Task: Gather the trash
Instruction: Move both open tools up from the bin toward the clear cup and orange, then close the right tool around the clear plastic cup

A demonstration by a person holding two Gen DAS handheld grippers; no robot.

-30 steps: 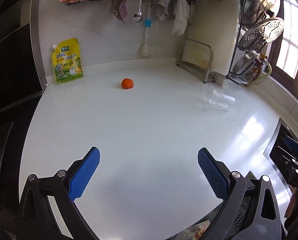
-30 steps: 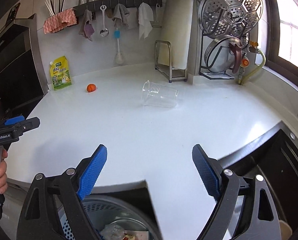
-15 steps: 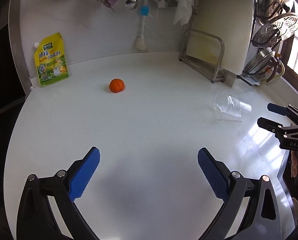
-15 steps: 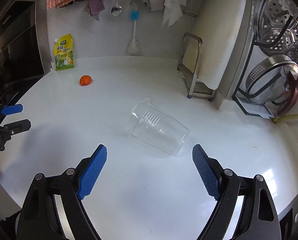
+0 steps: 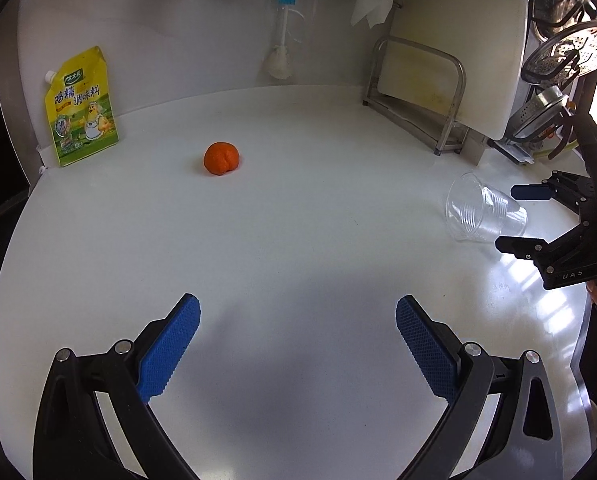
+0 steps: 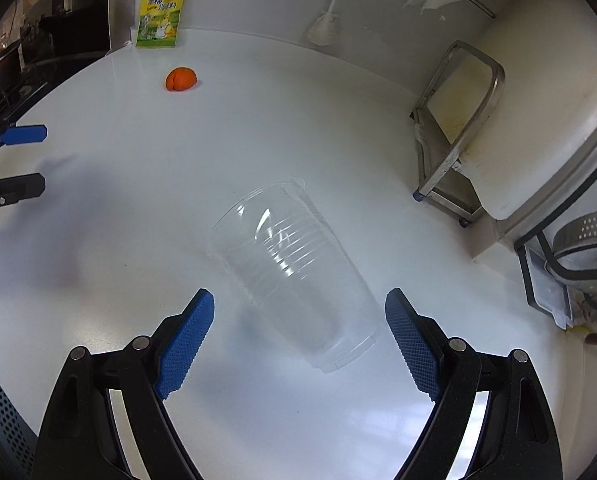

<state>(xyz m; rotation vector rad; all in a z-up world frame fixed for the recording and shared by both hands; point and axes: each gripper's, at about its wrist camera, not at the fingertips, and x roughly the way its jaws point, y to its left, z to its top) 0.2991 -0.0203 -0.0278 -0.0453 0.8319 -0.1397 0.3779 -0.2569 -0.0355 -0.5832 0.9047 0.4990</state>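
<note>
Clearly, the right gripper (image 6: 299,312) is held wide open, its fingers on either side of the base end of a clear plastic cup (image 6: 292,268) lying on its side on the counter (image 6: 298,120), not gripped. The left gripper (image 5: 297,320) is also spread wide and empty. An orange peel (image 5: 221,158) is seen towards the counter's back edge, near a yellow pouch (image 5: 81,108).
</note>
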